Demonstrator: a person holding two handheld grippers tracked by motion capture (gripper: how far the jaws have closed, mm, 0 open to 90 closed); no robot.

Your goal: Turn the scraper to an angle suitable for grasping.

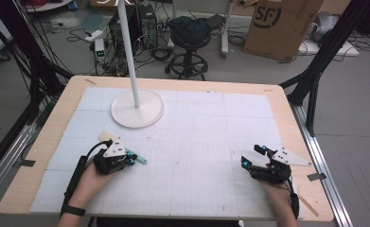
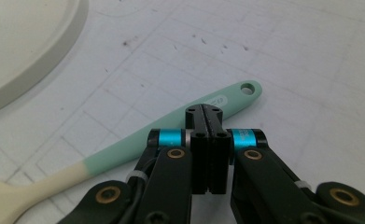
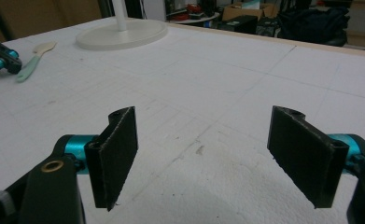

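We saw the left gripper (image 2: 207, 112) near the left edge of the table (image 1: 282, 101), its jaws pressed together with nothing between them. A spatula (image 2: 138, 144) with a green handle lay flat just under them, close to the round lamp base (image 1: 137, 109). The right gripper (image 3: 213, 154) was near the right edge, jaws spread wide and empty.
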